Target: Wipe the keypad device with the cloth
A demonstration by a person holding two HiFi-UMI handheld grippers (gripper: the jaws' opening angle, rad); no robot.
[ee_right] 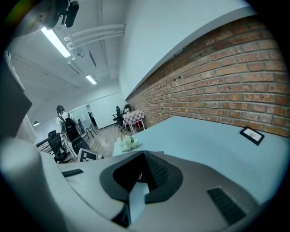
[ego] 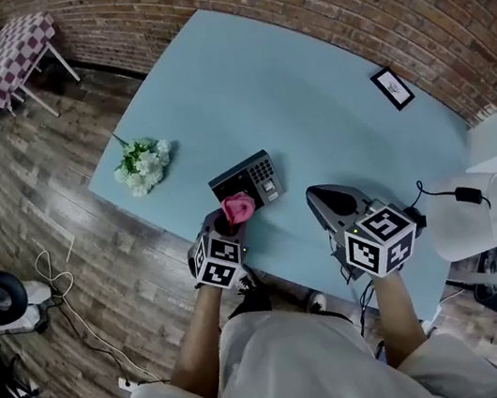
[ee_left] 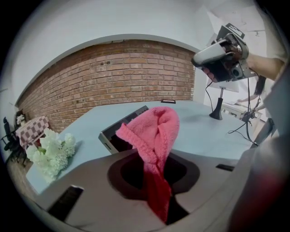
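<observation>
The light-blue surface (ego: 305, 88) fills most of the head view. Above its near edge the right gripper (ego: 318, 198) hangs with its fingers drawn together on nothing. The left gripper (ego: 230, 220) is just in front of the keypad device (ego: 247, 180), which lies flat near the surface's front edge, and its fingers are clenched on the pink cloth (ego: 239, 207), bunched over the device's near edge.

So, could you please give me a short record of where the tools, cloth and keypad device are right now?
Left tool: shut on pink cloth
Right tool: shut, empty, raised to the right of the device
Keypad device: lying on blue table, close to the person's edge
Cloth position: over the device's near edge; contact unclear
Other items on table: white flowers, framed picture
</observation>
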